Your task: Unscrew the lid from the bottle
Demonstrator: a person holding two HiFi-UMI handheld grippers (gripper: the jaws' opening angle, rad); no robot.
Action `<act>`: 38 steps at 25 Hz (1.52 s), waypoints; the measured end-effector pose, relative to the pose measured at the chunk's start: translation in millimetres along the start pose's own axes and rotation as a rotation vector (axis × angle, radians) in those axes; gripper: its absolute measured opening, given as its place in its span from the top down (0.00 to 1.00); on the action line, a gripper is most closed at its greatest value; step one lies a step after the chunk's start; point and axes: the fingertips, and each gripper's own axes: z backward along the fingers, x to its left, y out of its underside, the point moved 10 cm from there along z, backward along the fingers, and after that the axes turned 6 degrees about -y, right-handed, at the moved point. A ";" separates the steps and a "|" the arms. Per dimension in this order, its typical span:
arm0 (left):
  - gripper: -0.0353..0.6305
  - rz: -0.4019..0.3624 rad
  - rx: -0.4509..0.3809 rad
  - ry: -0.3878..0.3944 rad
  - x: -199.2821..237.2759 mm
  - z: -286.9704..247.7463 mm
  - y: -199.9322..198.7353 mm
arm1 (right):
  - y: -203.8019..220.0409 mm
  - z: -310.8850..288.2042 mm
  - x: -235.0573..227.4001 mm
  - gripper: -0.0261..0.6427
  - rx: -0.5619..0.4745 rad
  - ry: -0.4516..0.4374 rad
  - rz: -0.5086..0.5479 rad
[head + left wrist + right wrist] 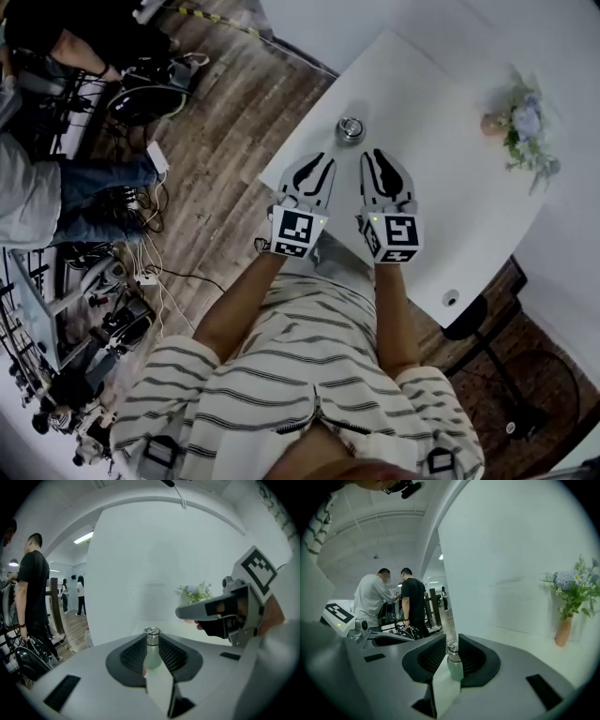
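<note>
A small pale-green bottle (350, 130) with a metal ring lid (351, 125) stands upright on the white table (450, 216), near its far-left edge. Both grippers hover side by side just short of it, touching nothing. My left gripper (321, 161) points at it from the near left, and in its own view the bottle (151, 654) and lid (151, 632) show through the narrow gap of the left gripper (151, 638). My right gripper (377, 156) is near right; the bottle (455, 666) shows beyond the slightly parted right gripper (452, 641). Nothing is between either pair of jaws.
A small vase of flowers (521, 122) stands at the table's far right. The table edge runs just left of the bottle, with wood floor, cables and seated people (56, 187) beyond. A white wall (511, 550) rises behind the table. A black stand (487, 361) is near right.
</note>
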 end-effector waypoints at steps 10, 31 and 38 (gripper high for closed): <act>0.67 -0.031 0.055 0.079 3.9 -40.5 25.6 | 23.4 -29.8 -16.3 0.66 0.108 -0.038 0.015; 0.48 -0.154 0.090 0.236 6.7 -104.3 45.4 | 40.6 -83.2 -29.7 0.52 0.217 -0.116 0.084; 0.48 -0.187 0.082 0.258 5.6 -112.0 48.9 | 41.4 -92.6 -22.4 0.53 0.227 -0.103 0.115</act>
